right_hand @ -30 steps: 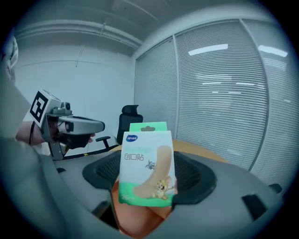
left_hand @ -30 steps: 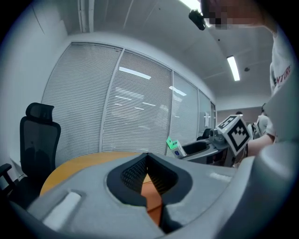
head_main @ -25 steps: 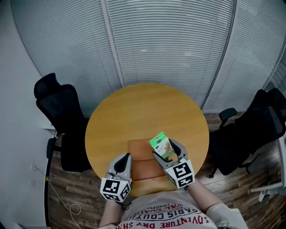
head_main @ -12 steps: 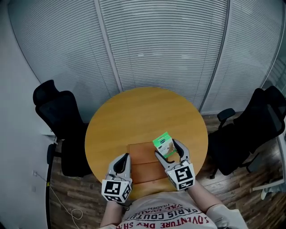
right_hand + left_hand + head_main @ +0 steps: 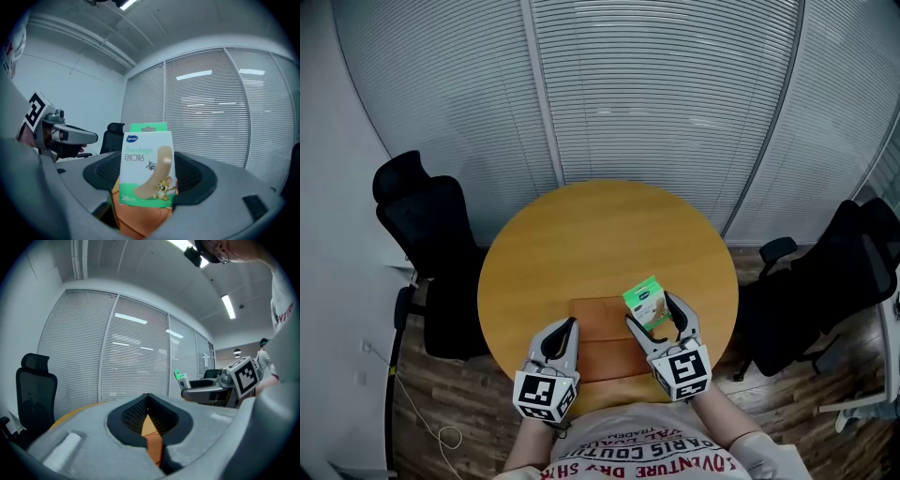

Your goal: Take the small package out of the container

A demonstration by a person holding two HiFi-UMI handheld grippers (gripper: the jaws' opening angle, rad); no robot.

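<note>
The small package (image 5: 643, 299) is a green and white bandage box, held upright over the right end of the flat brown container (image 5: 594, 325) on the round wooden table (image 5: 600, 234). My right gripper (image 5: 653, 315) is shut on its lower part. In the right gripper view the package (image 5: 146, 164) stands between the jaws, with the brown container (image 5: 140, 221) below it. My left gripper (image 5: 565, 331) hovers over the container's left end, its jaws together and nothing in them. In the left gripper view the package (image 5: 181, 379) shows to the right, beyond the left gripper (image 5: 149, 401).
One black office chair (image 5: 427, 225) stands left of the table and another (image 5: 853, 258) stands to its right. Slatted blinds (image 5: 666, 94) close off the far side. A thin cable (image 5: 427, 422) lies on the wooden floor at the near left.
Almost nothing has changed: the right gripper still holds the package above the container, perhaps slightly further right. The left gripper has stayed put.
</note>
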